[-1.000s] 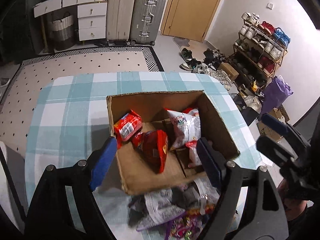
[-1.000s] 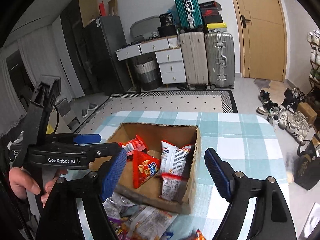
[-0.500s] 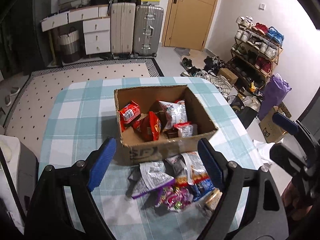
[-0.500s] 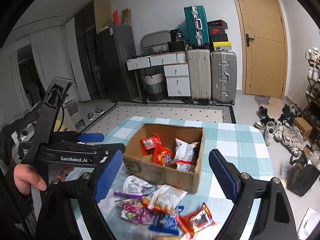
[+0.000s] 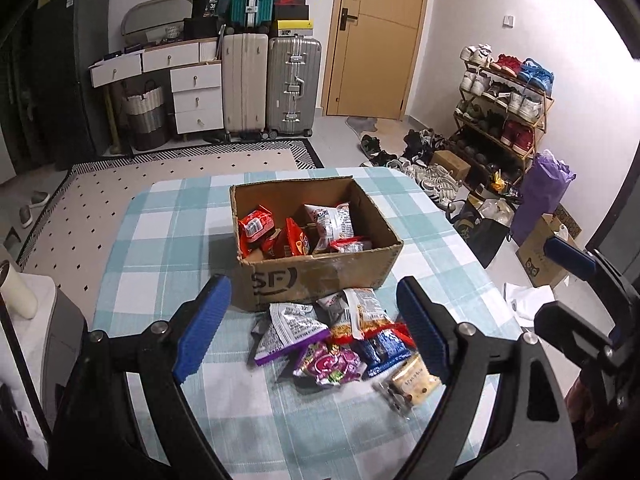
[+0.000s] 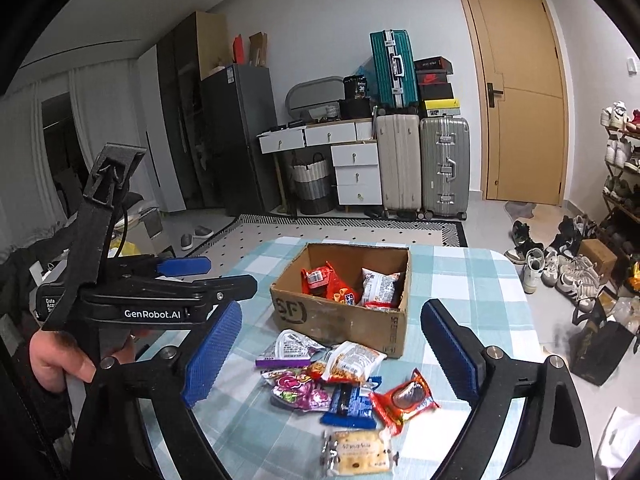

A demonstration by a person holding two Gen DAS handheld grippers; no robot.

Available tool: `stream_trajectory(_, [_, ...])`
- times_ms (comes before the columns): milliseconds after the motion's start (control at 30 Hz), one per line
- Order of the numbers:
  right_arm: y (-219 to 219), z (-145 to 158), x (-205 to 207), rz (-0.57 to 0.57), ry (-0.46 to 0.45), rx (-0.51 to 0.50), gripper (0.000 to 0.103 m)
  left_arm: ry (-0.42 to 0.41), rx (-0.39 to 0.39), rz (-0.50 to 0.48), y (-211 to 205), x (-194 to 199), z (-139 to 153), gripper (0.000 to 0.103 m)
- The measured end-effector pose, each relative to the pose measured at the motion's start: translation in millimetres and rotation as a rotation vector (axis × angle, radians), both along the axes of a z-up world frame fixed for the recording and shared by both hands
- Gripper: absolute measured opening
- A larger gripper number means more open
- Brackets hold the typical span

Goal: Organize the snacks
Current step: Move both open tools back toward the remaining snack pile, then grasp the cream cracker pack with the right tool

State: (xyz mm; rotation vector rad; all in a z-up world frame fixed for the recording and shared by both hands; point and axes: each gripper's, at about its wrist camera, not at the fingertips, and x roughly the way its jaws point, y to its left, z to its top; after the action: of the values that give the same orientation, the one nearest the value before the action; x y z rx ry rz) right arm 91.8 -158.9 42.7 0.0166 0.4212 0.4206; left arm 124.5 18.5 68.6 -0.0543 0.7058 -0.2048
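Both claws empty, above table, short of snack pile.
Left gripper: jaws spread, nothing between.
Right gripper: jaws opening, nothing between.
Loose snacks lie on tablecloth, touching front of cardboard box; several packets already inside.
Advice: choose top packet of pile, e.g. red packet at edge. Pinch by crimped end, lift clear over box wall, place upright beside others.
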Motion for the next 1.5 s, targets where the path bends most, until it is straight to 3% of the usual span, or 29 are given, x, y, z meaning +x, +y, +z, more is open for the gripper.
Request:
stream_trajectory(333, [-5, -10, -28, -0.017, 0.011, 0.005, 0.093, -0.013, -0.011, 0.023, 7, -41, -12, 0.088])
stream_trajectory(700, [-13, -61, -36, -0.052, 0.103, -0.002, 0.093, 0.054, -0.05, 0.067, 22, -51, -59, 0.09])
stream_trajectory(967, [-13, -111, -25, -0.058, 0.209, -0.018, 0.093, 0.097, -0.063, 0.094, 27, -48, -97, 0.099])
stream_trajectory(1500, [-11, -188, 24, -0.062, 0.394, -0.039, 0.093, 0.177, -0.066, 0.108, 34, -34, -149, 0.101])
